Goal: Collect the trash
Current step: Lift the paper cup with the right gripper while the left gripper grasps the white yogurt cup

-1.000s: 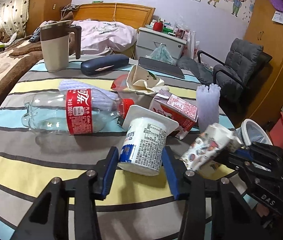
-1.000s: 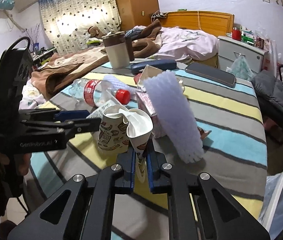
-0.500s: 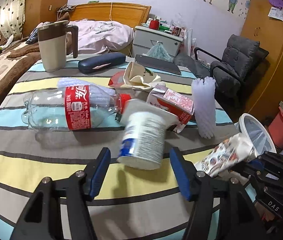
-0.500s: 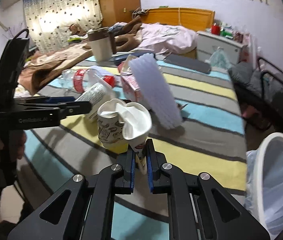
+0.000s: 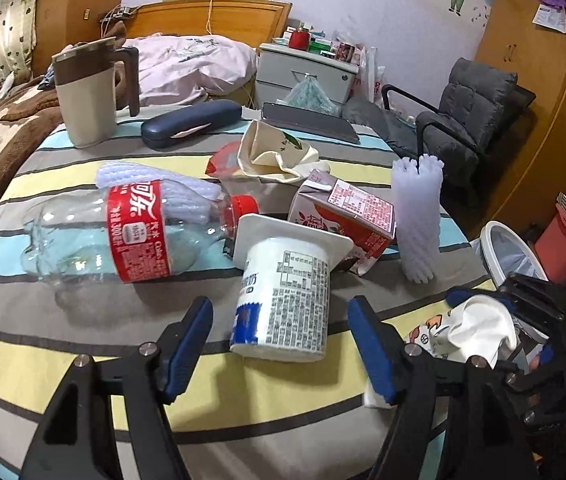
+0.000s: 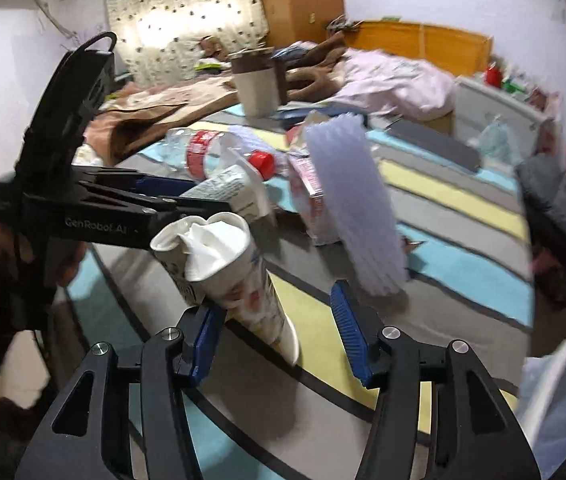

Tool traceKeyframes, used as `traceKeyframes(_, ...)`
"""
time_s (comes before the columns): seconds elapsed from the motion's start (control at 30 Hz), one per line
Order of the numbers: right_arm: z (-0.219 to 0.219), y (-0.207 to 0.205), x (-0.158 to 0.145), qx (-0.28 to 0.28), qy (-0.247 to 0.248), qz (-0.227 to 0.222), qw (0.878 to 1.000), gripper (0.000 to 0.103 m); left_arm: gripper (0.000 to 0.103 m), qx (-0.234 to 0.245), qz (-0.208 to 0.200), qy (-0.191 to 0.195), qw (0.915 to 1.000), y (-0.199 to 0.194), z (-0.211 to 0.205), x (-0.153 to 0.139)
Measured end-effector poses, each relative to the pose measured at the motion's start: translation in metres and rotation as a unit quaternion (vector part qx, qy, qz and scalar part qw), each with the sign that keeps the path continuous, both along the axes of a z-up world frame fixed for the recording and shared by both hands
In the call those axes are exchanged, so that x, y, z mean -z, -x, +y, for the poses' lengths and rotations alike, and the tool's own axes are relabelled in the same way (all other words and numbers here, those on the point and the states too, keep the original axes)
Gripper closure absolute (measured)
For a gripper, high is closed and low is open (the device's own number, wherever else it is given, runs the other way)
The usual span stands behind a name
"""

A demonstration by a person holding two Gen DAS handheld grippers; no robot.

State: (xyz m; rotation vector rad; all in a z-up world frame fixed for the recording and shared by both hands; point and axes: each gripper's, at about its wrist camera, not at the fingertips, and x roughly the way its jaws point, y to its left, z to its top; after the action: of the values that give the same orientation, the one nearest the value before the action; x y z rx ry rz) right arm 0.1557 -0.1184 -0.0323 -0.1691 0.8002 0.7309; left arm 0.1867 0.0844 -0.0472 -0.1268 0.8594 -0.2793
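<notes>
Paper cup [image 6: 223,264] sits loose between the right tongs [image 6: 279,332], just opened; left tongs [image 5: 281,344] also just widened, off the yogurt tub [image 5: 287,300]. Bottle [image 5: 123,232], carton [image 5: 347,216] still on bench [image 5: 63,352].

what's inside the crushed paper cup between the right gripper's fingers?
The crushed paper cup shows only its own white lining, folded inward at the mouth; no contents visible. The creased walls hide the lower inside. The right gripper stands open around it.
</notes>
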Motion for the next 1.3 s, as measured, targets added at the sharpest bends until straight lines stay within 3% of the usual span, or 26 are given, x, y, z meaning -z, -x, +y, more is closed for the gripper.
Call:
traceKeyframes(0.17, 0.011, 0.009, 0.001, -0.037, 0.005, -0.007, 0.999, 0.048, 0.032, 0.007, 0.000, 0.007, 1.0000, -0.004, 0.003, -0.001)
traceKeyframes(0.2, 0.014, 0.010, 0.003, -0.047, 0.006, -0.001, 0.999, 0.055, 0.035, 0.008, 0.000, 0.007, 0.9999, -0.004, 0.003, -0.001)
traceKeyframes(0.23, 0.016, 0.012, 0.005, -0.053, 0.008, 0.001, 0.999, 0.070, 0.043, 0.010, 0.000, 0.008, 0.9999, -0.005, 0.003, -0.001)
traceKeyframes(0.33, 0.020, 0.013, 0.006, -0.051, 0.016, -0.005, 0.999, 0.087, 0.052, 0.018, 0.004, 0.011, 0.9998, -0.006, 0.001, 0.002)
traceKeyframes(0.7, 0.004, 0.022, -0.002, 0.011, 0.014, -0.031, 0.999, 0.087, 0.053, 0.022, -0.008, 0.003, 0.9997, 0.004, -0.003, -0.002)
traceKeyframes(1.3, -0.023, 0.036, -0.020, 0.098, -0.007, -0.048, 0.994, 0.087, 0.053, 0.027, -0.050, -0.004, 0.9984, 0.036, -0.023, -0.035)
